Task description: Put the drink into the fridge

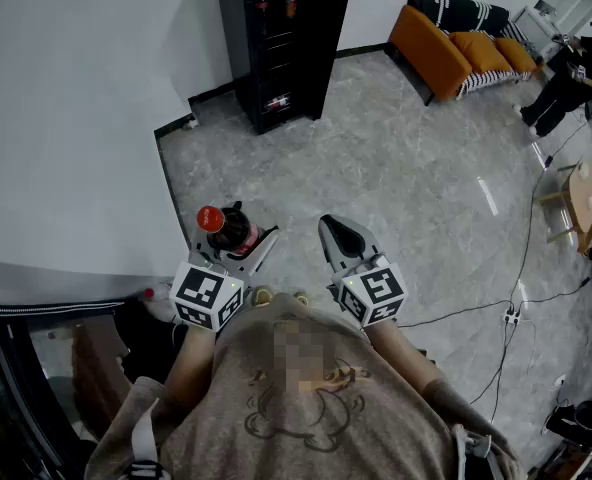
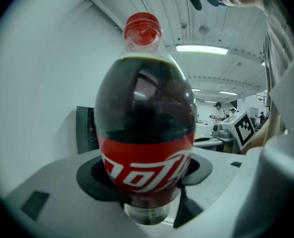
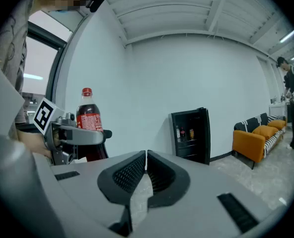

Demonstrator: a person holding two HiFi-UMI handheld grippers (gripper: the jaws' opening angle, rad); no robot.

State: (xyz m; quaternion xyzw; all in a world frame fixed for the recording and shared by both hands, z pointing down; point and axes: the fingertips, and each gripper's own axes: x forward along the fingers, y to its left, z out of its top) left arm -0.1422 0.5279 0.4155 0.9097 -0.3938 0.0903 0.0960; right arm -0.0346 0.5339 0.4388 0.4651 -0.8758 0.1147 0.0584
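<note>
— Where's the fridge (image 1: pixel 281 43)?
— Far off, black, against the white wall.
— And the drink (image 2: pixel 144 133)?
— Upright in the left gripper (image 1: pixel 238 244), held out near the person; red label, white script (unreadable). Jaws wide, clamping its lower body.
— Right gripper (image 3: pixel 146 170)?
— Alongside, jaws closed, empty.

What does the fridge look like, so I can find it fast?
Find the white wall ahead. The fridge stands against it, left of the orange sofa. It's the only tall black box, with drinks showing inside.
</note>
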